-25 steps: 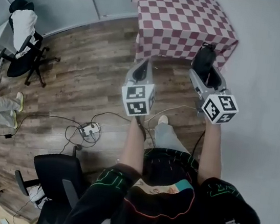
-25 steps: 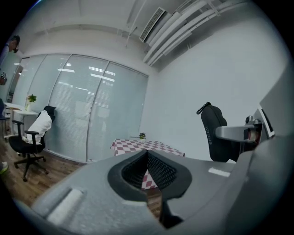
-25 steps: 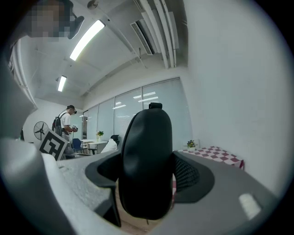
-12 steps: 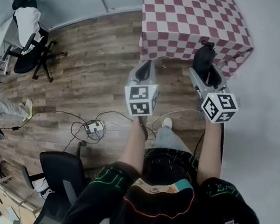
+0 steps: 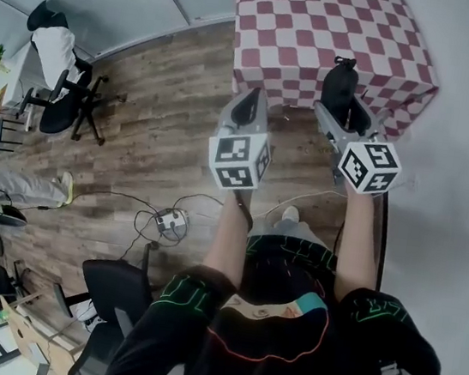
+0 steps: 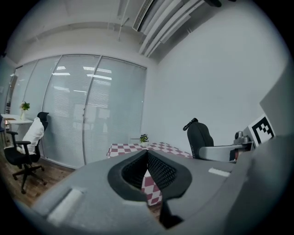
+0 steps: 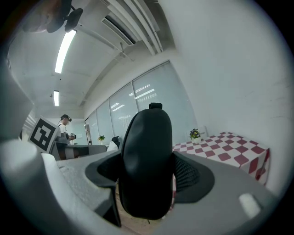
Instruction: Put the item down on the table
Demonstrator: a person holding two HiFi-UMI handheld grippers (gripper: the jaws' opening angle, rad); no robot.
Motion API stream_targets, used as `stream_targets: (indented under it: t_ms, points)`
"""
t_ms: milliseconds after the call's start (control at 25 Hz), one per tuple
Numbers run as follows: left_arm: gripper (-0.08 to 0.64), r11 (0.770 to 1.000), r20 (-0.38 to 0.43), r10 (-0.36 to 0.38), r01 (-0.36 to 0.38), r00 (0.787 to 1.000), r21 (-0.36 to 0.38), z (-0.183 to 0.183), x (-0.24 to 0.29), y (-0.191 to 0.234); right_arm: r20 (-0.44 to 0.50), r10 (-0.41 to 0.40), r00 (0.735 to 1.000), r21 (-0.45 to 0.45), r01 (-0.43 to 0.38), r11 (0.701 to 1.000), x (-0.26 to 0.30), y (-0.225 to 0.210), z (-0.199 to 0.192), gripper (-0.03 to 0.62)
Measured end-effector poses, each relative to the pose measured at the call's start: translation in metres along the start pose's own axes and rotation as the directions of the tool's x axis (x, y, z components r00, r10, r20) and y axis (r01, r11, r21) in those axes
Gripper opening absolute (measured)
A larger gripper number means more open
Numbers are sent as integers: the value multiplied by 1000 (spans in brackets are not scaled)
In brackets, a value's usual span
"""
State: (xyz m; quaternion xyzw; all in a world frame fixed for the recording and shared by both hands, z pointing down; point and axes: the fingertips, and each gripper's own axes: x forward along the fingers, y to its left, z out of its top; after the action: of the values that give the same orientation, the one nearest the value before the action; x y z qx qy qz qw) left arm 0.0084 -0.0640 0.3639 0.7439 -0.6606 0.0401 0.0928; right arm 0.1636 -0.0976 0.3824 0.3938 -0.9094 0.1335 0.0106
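Checked red-and-white cloth is seen covering the table point(image 5: 326, 30). The left gripper point(image 6: 147, 158) is held with its jaws pressed together on nothing. The right gripper point(image 5: 341, 109) is clamped on the black pouch point(image 7: 147, 156), held upright in the air near the table's front edge.

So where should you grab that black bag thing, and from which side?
The black oval soft case stands upright and slim, so take its lower half, squeezing from left and right, as the right tool does, leaving its top loop free.
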Motion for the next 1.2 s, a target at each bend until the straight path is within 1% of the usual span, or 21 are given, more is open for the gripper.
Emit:
stream_targets:
  t_ms: [240,360,440,560,680,760,880,1000,1080,1200]
  points:
    - [9,1000,13,11,-11,1000,12,12,30,3,19,48,999,-10,-48,999,20,-15,21,336]
    - [9,999,-5,8,-8,1000,31,9,46,4,7,40,999,-17,-40,999,33,-23,25,336]
    - [9,999,-20,-6,7,1000,38,7,61,3,1,27,1000,-16,-27,1000,42,-32,26,336]
    - [9,999,-8,-32,32,999,4,13,89,9,-3,5,1000,-20,-5,1000,60,-47,29,336]
    - [9,999,-14,-30,30,999,-15,11,122,22,-20,-12,1000,-26,12,1000,82,-65,27,336]
    - [9,999,-30,-48,47,998,-16,4,144,20,-29,-33,999,-19,33,999,91,-82,24,336]
    - [9,996,-77,-86,85,993,-16,-12,177,13,-53,-66,996,5,66,998,105,-107,14,336]
    - [9,995,-126,-100,96,987,-31,-14,220,39,-93,-76,993,25,78,997,155,-118,14,336]
    - [9,994,-140,-103,98,985,-44,-12,246,56,-108,-76,991,25,79,997,186,-125,18,336]
    - [9,993,-165,-109,99,980,-66,-19,264,70,-141,-76,987,26,81,996,213,-130,16,336]
